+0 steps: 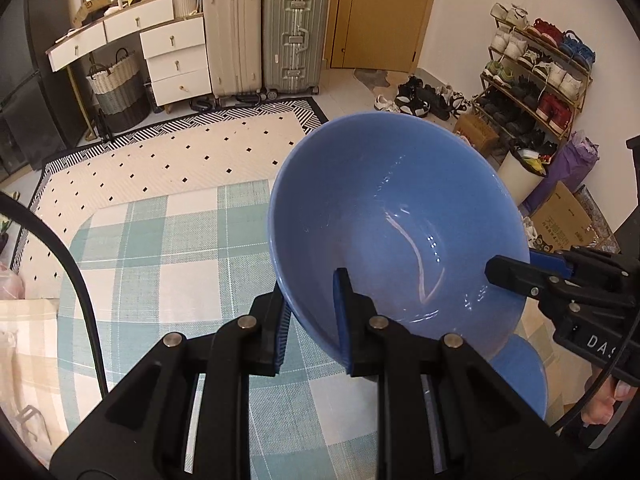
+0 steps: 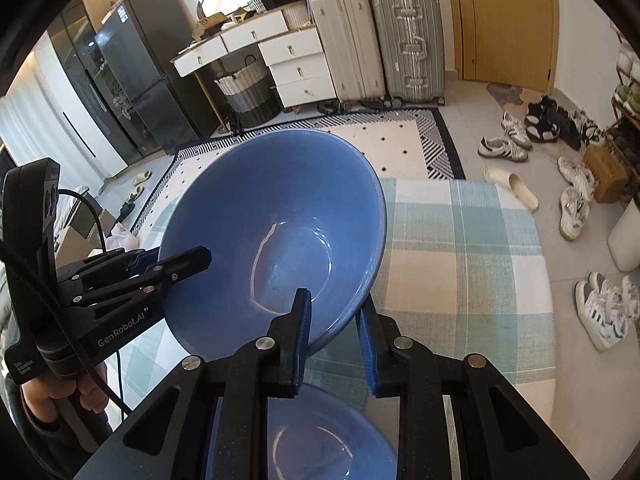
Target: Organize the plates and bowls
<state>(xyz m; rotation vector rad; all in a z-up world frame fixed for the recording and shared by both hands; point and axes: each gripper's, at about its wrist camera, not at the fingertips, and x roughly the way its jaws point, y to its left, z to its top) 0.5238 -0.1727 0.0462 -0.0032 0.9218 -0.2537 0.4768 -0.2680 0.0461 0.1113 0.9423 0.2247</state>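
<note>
Pinching blue bowl (image 1: 384, 216) rim: left hand-held gripper (image 1: 316, 320).

Both wrist cameras look steeply down along their own fingers, close on the shared blue bowl (image 1: 396, 236) over the checked tablecloth (image 1: 160, 248)

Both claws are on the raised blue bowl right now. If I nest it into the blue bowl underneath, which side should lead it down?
Probably right. The right claw grips the raised bowl's rim with the lower bowl directly beneath it; from the left claw, that bowl sits off to the side.
</note>
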